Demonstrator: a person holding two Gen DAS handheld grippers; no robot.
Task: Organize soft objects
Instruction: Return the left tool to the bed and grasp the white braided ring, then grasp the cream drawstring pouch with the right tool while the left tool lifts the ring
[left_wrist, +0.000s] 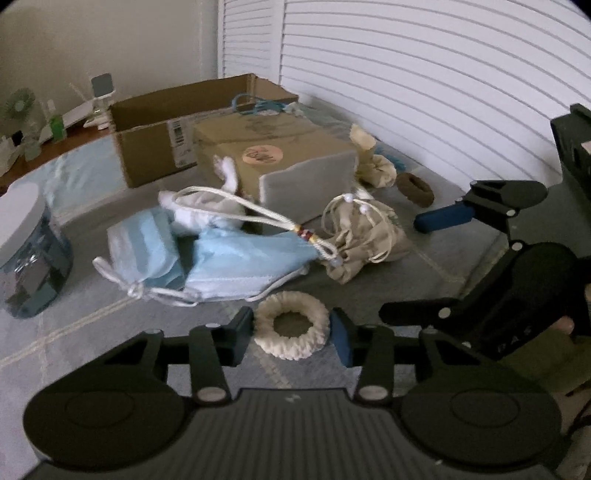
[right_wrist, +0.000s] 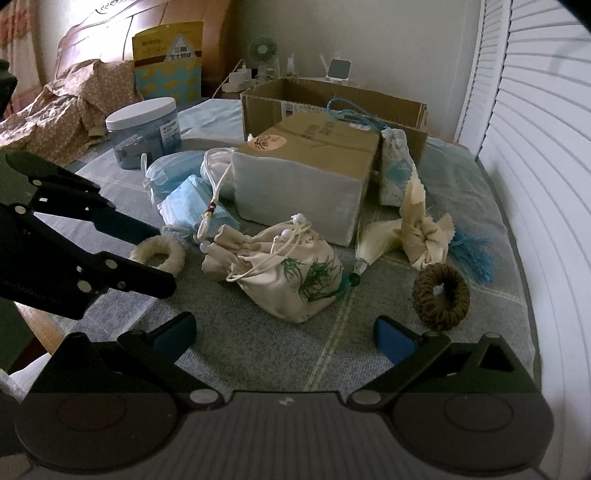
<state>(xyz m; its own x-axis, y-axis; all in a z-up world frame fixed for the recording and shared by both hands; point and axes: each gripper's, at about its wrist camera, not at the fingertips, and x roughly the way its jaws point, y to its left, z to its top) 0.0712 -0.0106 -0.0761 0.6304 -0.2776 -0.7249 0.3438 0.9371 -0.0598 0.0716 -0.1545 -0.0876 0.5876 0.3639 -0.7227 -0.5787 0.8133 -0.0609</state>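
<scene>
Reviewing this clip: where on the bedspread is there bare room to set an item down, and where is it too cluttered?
Free: the bedspread between the right hand-held gripper and the bamboo-print pouch, and the strip between the brown scrunchie and the louvered doors. Crowded: the face masks, pouches and tissue block before the cardboard box.

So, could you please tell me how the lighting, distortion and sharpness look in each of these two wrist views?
Left wrist view: dim and bluish, the shutter slats bow from fisheye distortion, the face masks look slightly soft. Right wrist view: brightest at the right edge by the shutters, corners vignetted black, the bamboo-print pouch fairly sharp.
</scene>
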